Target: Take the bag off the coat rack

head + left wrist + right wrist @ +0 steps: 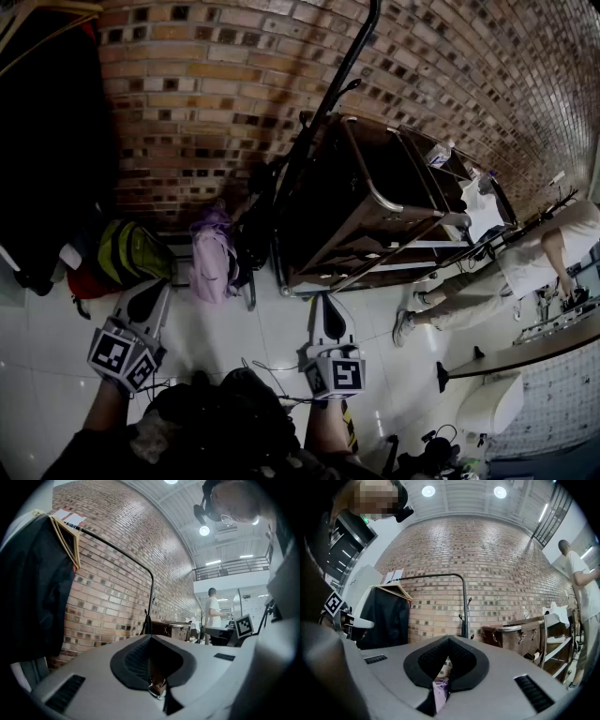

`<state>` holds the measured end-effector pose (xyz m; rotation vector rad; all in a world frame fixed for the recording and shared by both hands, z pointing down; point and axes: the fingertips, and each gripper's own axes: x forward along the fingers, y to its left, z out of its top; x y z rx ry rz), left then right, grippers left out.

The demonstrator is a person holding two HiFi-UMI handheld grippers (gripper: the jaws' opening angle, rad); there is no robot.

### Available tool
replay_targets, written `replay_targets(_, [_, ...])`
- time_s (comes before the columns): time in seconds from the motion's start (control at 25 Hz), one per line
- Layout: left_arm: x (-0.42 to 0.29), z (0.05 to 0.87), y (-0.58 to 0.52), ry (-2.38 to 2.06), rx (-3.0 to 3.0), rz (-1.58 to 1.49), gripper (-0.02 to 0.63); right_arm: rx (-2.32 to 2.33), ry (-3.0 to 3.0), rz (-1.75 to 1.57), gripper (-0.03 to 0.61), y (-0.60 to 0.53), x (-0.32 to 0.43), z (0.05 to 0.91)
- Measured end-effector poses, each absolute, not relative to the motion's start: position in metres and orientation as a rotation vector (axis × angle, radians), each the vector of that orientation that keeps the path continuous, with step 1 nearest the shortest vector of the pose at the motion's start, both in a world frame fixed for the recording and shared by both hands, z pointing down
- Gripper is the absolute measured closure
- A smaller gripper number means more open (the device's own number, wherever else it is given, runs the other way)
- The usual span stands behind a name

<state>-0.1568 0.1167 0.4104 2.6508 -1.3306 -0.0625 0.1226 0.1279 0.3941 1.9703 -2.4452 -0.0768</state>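
Observation:
A lilac bag (212,262) hangs low beside the black coat rack pole (330,89), close to the floor in front of the brick wall. A darker black bag (258,225) sits right against the pole. My left gripper (159,284) is shut and empty, just left of and nearer than the lilac bag. My right gripper (324,296) is shut and empty too, to the bag's right and clear of it. In the right gripper view a strip of the lilac bag (439,688) shows behind the closed jaws, with the rack pole (464,606) beyond.
A yellow-green backpack (131,251) and a red bag (86,281) lie at the left under a black garment (47,141) on a hanger. A brown wooden cabinet (375,197) stands right of the rack. A person (525,262) stands by a white counter (525,356) at the right.

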Motion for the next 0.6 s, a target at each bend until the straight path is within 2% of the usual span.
replay_targets(0.36, [-0.176,0.411,0.091,-1.351,2.639,-0.063,0.574,2.033,-2.437,-0.049,0.577,0.095,0.118,0.400])
replay_targets(0.6, [-0.191,0.419,0.068,-1.417,2.607,-0.055,0.574,1.967,-2.478,-0.057,0.531,0.050,0.103,0.404])
